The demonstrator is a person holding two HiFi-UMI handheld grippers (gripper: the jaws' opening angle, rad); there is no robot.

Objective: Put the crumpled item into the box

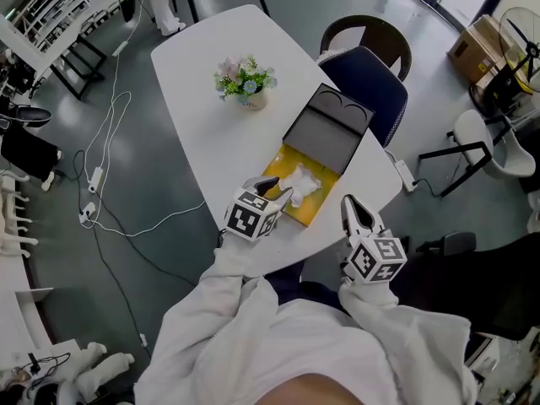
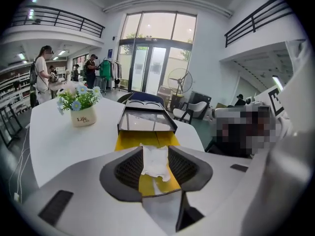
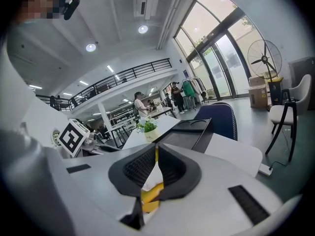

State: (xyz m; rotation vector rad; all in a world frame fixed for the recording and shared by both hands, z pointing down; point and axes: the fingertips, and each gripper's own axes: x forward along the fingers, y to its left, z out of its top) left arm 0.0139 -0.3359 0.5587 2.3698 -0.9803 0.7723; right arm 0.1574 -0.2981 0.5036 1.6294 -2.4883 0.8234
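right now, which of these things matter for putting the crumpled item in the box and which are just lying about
Job in hand:
- crumpled item, already lying in the box
- box, yellow inside, lid open
- left tool, jaws apart near the item
- right tool, beside the box

Just lying about:
- flower pot
- blue chair
- floor cables

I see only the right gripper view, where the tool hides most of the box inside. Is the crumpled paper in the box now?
Observer: Yes, the crumpled paper lies in the yellow bottom of the open box.
Operator: And the left tool?
Observer: The left tool has its jaws apart; the paper shows between them.
Operator: Where is my tool?
Observer: The right tool is near the edge of the table, right of the box.
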